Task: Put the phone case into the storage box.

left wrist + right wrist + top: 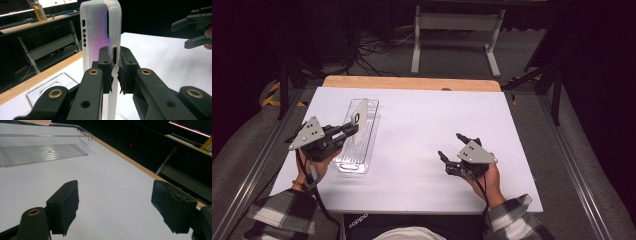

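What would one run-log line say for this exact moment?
left hand-held gripper: shut on phone case edge, upright above clear tray | right hand-held gripper: open, nothing between its jaws, over white table

- The left claw (115, 72) grips the side rim of a frosted phone case (100, 37), its pads pressed on it.
- The case stands upright above the white worktop (155, 57).
- A clear tray (47, 87) lies at lower left.
- The other claw (195, 30) shows at upper right, jaws apart.
- A yellow bottle (40, 13) stands on a far desk (30, 23).
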Demonstrator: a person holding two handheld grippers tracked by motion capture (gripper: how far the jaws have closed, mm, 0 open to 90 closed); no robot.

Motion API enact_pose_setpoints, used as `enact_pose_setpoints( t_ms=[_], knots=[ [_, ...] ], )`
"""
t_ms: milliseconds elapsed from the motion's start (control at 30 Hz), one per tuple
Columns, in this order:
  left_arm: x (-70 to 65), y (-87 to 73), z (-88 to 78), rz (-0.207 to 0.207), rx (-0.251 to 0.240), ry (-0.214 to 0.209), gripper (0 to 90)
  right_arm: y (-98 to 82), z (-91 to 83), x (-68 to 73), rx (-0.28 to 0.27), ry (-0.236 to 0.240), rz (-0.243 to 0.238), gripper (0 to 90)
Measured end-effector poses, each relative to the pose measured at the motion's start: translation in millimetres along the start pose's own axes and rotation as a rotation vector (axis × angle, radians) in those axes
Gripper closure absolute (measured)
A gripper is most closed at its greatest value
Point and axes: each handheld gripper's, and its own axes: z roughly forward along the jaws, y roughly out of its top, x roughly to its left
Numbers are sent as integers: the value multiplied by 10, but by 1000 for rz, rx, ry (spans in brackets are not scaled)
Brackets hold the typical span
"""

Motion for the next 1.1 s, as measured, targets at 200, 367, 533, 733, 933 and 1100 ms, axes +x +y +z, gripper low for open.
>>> enact_pose_setpoints(
  t_ms=[200,367,533,733,933,1100],
  knots=[
    [6,-16,15,-6,4,0,821,-1,5,8,3,4,-3,228],
    [25,-30,17,-3,12,9,821,-2,8,8,4,5,-4,228],
    [35,-50,36,-9,14,13,821,-3,14,13,7,9,-6,228],
    [61,-58,55,-12,22,11,821,-6,21,15,10,10,-7,229],
    [84,-72,94,-22,22,14,821,-10,33,23,13,12,-6,230],
    [130,-83,138,-33,22,20,821,-16,47,22,19,12,-6,230]
  ],
)
